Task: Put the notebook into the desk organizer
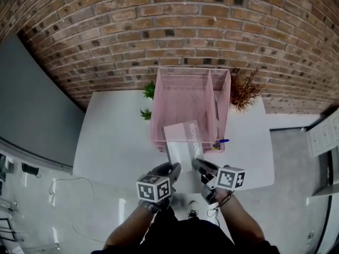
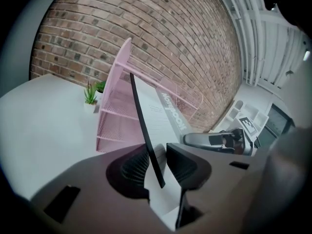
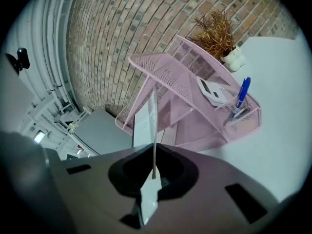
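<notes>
Desk organizer stands at the table's rear centre, against the brick wall. Small plants to its left, dried plant at its right rear. Pen in the front right compartment. Notebook leans into the organizer's front, with left gripper and right gripper at its near corners.

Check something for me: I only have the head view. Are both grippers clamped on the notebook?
Observer: No. The left gripper has its jaws apart; the notebook edge stands between them, unsqueezed.
Operator: And the right one?
Observer: The right gripper is shut on the notebook's thin edge.
Operator: Anything in the organizer that I'm missing?
Observer: What looks like a white calculator lies in a side compartment of the pink desk organizer.
</notes>
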Tool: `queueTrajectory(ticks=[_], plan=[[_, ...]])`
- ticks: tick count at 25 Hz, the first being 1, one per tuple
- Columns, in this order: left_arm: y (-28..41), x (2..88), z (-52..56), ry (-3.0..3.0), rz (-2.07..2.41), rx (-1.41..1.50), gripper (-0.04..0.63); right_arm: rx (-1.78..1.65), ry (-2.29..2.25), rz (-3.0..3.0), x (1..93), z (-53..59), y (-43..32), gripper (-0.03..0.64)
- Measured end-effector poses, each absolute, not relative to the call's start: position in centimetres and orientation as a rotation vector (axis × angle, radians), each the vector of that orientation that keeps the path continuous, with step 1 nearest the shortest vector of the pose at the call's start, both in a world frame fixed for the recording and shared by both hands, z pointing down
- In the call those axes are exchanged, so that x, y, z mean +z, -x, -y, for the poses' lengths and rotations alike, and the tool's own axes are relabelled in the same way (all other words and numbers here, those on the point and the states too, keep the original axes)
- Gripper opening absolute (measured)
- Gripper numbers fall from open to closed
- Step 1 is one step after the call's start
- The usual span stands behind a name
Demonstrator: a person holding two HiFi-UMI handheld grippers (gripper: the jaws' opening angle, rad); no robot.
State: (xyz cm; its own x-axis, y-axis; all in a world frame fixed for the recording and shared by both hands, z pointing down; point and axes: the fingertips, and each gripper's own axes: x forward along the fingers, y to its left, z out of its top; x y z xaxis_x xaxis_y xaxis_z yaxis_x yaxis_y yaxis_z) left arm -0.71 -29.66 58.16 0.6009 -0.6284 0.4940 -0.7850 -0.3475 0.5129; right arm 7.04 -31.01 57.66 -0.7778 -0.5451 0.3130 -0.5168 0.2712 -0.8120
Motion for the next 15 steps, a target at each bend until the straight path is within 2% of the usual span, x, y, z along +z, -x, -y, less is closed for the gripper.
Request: queueTrajectory(ticks=[15], plan=[[4.2,56.0,32.6,-2.232,1.154,0.281,0.104,-1.405,1.209,-2.444,56.0,35.6,-5.5,0.012]])
